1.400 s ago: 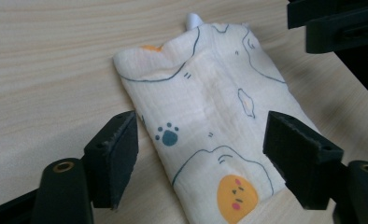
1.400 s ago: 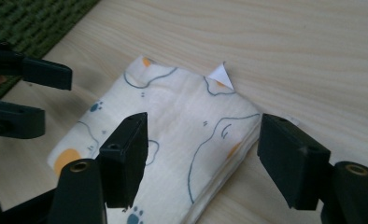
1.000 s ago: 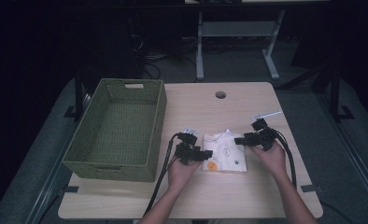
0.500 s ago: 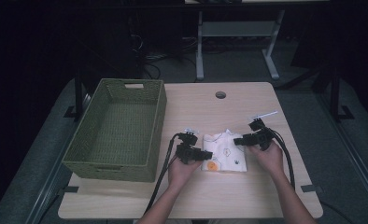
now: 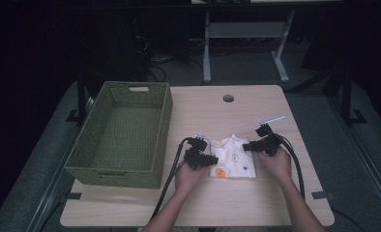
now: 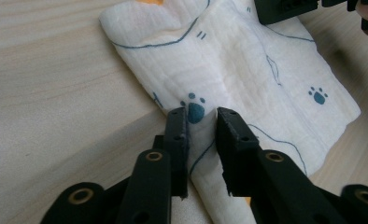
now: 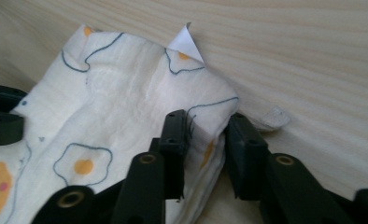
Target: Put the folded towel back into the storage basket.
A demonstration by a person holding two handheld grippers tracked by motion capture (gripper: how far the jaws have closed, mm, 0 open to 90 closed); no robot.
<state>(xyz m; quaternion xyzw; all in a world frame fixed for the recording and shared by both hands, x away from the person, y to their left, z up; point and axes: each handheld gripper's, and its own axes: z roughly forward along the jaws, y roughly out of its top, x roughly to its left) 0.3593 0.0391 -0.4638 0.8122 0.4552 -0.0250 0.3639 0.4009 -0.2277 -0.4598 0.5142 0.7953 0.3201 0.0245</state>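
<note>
Room dark, black background, white metal desk frame at 12 o'clock behind the table, grey floor either side. Light wood table with a round cable hole near its far edge. Green woven basket on the table's 9 o'clock side, handle slot in the far wall, nothing visible inside.

Folded white cloth lies flat at table centre-front, just right of the basket but apart from it. Print: fried eggs, blue paw marks, blue outlines, an orange patch near its front left corner. Small white tag sticks out at one corner in the right gripper view.

Person's forearms come in from 6 o'clock. Left gripper sits at the cloth's 9 o'clock edge, jaws narrowly parted with a raised fold of cloth between them, paw print right at the tips; looks pinched but a gap shows, so can't tell if it's actually clamped. Right gripper at the cloth's 3 o'clock edge, jaws wider apart, straddling the folded corner stack; left jaw touches fabric, right jaw sits just beside the edge. Black cables trail back from both toward 6 o'clock. Left hand and right hand wrap the handles.
</note>
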